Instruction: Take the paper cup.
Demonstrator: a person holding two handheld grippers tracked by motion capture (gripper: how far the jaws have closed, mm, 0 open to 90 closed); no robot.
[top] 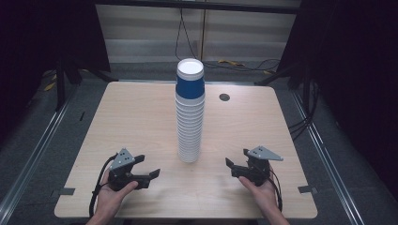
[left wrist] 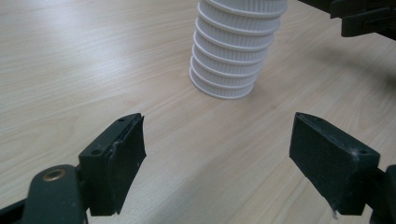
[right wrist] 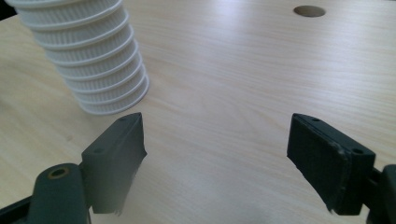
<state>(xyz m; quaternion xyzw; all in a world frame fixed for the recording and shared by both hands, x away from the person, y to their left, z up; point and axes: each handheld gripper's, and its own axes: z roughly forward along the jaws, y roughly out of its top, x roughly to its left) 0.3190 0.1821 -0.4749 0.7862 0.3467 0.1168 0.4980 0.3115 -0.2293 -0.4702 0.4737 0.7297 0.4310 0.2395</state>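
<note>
A tall stack of upturned paper cups (top: 190, 124) stands in the middle of the wooden table (top: 136, 117); its ribbed rims are white and the top cup (top: 190, 84) is blue. My left gripper (top: 149, 165) rests near the front edge, left of the stack, open and empty. My right gripper (top: 237, 157) sits to the stack's right, also open and empty. In the left gripper view the stack's base (left wrist: 229, 65) lies ahead of the spread jaws of my left gripper (left wrist: 217, 154). In the right gripper view the stack (right wrist: 88, 60) is ahead-left of my right gripper (right wrist: 215, 154).
A round cable hole (top: 224, 97) sits in the table behind the stack to the right, and it is visible as a hole (right wrist: 309, 10) in the right gripper view. Cables trail on the floor beyond the far edge. Metal rails run along both sides of the table.
</note>
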